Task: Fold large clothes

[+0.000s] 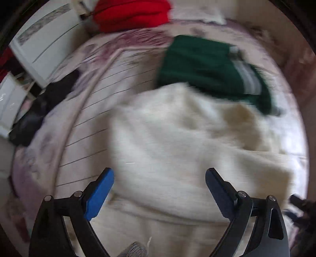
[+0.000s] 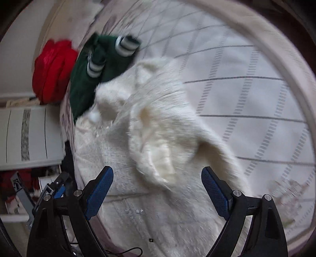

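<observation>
A large fluffy white garment (image 1: pixel 177 138) lies rumpled on the bed, with folds bunched up in the right wrist view (image 2: pixel 154 126). My left gripper (image 1: pixel 159 178) is open and empty, hovering above the garment's near part. My right gripper (image 2: pixel 157 176) is open and empty above the garment, near a raised fold. Both views are blurred by motion.
A folded dark green garment with white stripes (image 1: pixel 207 67) (image 2: pixel 94 65) lies just beyond the white one. A red garment (image 1: pixel 132 13) (image 2: pixel 53 69) sits at the bed's far edge. A black item (image 1: pixel 39 106) lies at the bed's left side. White furniture (image 1: pixel 45 41) stands beside the quilted bedspread (image 2: pixel 246 98).
</observation>
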Available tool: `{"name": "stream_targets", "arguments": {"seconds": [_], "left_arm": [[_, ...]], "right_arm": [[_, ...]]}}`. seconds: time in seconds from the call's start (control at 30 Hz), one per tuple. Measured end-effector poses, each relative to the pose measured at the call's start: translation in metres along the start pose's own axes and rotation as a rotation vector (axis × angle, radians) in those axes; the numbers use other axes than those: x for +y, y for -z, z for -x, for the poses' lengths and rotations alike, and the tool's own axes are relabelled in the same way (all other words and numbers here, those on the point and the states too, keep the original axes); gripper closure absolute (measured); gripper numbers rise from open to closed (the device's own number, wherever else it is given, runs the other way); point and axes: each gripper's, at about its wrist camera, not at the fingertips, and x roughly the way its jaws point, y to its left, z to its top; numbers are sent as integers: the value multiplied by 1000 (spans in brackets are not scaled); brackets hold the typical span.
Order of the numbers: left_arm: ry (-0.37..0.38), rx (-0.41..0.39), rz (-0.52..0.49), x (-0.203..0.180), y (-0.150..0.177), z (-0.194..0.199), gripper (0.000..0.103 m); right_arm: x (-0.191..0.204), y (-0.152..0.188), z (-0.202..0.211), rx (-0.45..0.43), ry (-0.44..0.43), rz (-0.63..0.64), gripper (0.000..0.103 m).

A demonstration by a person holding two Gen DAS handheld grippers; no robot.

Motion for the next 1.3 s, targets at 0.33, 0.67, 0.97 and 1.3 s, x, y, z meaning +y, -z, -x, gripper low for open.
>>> {"name": "stream_targets", "arguments": {"seconds": [0.33, 0.67, 0.97, 1.3], "left_arm": [[-67, 47, 184, 76, -11, -48, 8], [-131, 183, 112, 71, -15, -113, 6], [-108, 88, -40, 7, -73, -99, 6], [-127, 63, -149, -29, -93, -135, 6]], "right_arm": [[74, -18, 21, -242, 122, 197, 94], [64, -29, -22, 17, 415, 122, 68], [149, -66, -55, -14, 331, 367, 37], [178, -121, -143, 8, 370, 459, 94]]}}
